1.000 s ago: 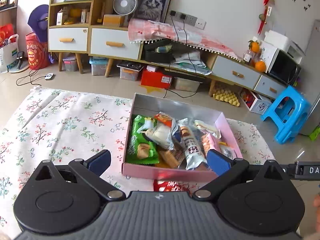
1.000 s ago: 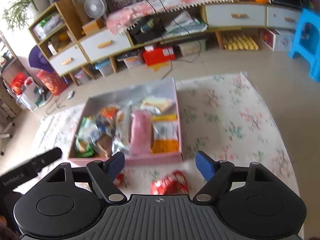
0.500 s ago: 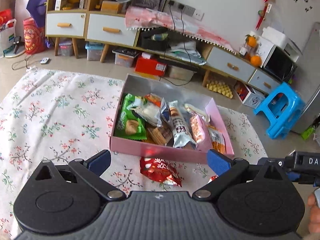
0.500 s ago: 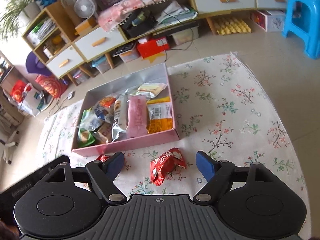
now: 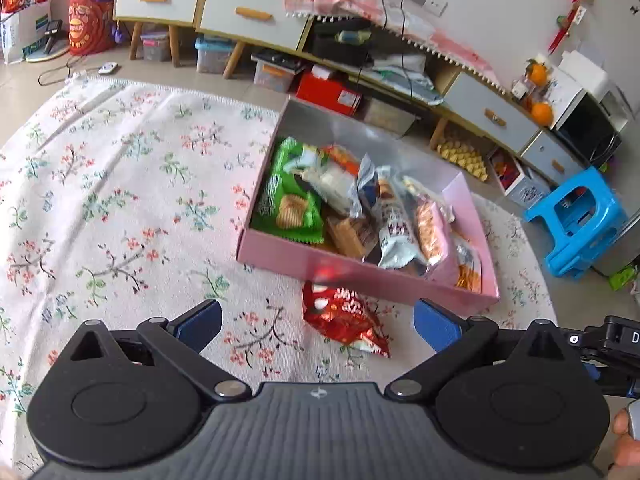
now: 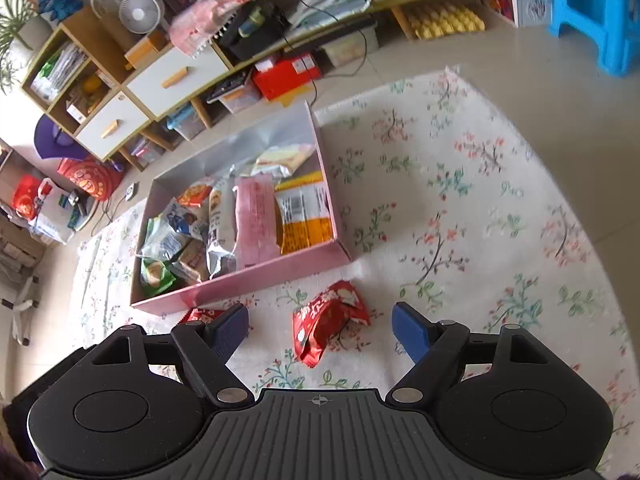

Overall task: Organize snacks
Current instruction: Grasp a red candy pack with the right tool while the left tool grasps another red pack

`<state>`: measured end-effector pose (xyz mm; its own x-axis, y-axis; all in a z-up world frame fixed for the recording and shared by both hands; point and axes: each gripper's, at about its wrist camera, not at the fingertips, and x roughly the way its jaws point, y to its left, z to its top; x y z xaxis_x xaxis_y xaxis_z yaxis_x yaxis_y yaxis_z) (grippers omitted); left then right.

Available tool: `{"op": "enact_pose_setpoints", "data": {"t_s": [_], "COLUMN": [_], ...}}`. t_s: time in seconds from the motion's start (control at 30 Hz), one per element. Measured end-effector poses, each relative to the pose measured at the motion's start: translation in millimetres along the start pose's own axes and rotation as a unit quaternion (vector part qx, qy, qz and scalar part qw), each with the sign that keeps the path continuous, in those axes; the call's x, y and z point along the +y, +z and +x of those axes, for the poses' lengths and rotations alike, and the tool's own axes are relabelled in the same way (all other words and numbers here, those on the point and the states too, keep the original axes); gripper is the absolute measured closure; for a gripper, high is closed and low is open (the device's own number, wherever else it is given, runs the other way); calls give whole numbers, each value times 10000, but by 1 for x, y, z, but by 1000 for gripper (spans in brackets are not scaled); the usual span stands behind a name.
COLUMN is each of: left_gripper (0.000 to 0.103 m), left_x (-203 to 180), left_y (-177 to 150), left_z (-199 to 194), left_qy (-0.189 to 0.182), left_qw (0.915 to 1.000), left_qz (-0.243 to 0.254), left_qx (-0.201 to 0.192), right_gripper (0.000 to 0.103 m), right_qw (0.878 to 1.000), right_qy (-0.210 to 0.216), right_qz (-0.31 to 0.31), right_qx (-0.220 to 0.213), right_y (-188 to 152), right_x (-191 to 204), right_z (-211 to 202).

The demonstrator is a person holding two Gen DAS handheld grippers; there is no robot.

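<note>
A pink box (image 5: pixel 360 270) (image 6: pixel 256 278) full of several snack packets sits on a floral cloth. A red snack packet (image 5: pixel 344 316) lies on the cloth just in front of the box, between the fingers of my left gripper (image 5: pixel 318 322), which is open and empty above it. A second red packet (image 6: pixel 326 320) lies in front of the box's right corner, between the fingers of my right gripper (image 6: pixel 320 326), also open and empty. The first packet peeks out behind the right gripper's left finger (image 6: pixel 202 314).
The floral cloth (image 5: pixel 100 208) (image 6: pixel 480 208) covers the surface around the box. Beyond it stand a low cabinet with drawers (image 5: pixel 248 16), storage bins on the floor, and a blue stool (image 5: pixel 580 220) (image 6: pixel 596 12) at the right.
Both grippers have pulled back from the box and tilted down. The two red packets in front of the box have come fully into view between the fingers.
</note>
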<state>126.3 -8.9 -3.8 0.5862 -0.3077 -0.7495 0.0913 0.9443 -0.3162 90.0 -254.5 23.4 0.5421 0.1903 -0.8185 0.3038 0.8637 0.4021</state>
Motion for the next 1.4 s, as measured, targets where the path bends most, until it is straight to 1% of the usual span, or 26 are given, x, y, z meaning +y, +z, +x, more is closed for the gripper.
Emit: {"op": "enact_pose_setpoints", "data": {"t_s": [0.1,0.17,0.37,0.47,0.7,0.87,1.1,1.23,1.33,1.4], "left_gripper": [1,1,1,1,1,1,1,1,1,1], "left_x": [-5,-9,-19,-22,-27,-28,-24,-26,-28,-27], "left_y": [-4,-7,-15,-17,-19,-18,-17,-18,-17,-16], "left_z": [4,5,10,13,14,18,22,29,34,37], "left_qy": [32,138,515,606,674,737,702,742,735,700], "left_qw": [9998,9995,9964,9946,9925,9918,9928,9915,9905,9910], "left_qz": [133,264,669,833,1019,1038,961,1063,1141,1106], "left_qx": [124,127,99,114,96,102,103,89,208,289], "right_gripper": [22,22,22,22,22,22,22,22,22,22], "right_qw": [9998,9995,9995,9991,9987,9972,9967,9965,9963,9960], "right_qy": [-24,13,-114,-157,-281,-555,-605,-612,-632,-662], "right_qz": [-46,-31,-75,-125,-92,-295,-263,-256,-250,-271], "right_qx": [216,310,301,379,412,408,474,500,532,539], "right_y": [-6,-9,-14,-16,-16,-18,-19,-20,-20,-21], "right_x": [4,6,10,11,11,16,15,16,16,17], "right_z": [11,16,21,25,32,39,46,49,51,52]}}
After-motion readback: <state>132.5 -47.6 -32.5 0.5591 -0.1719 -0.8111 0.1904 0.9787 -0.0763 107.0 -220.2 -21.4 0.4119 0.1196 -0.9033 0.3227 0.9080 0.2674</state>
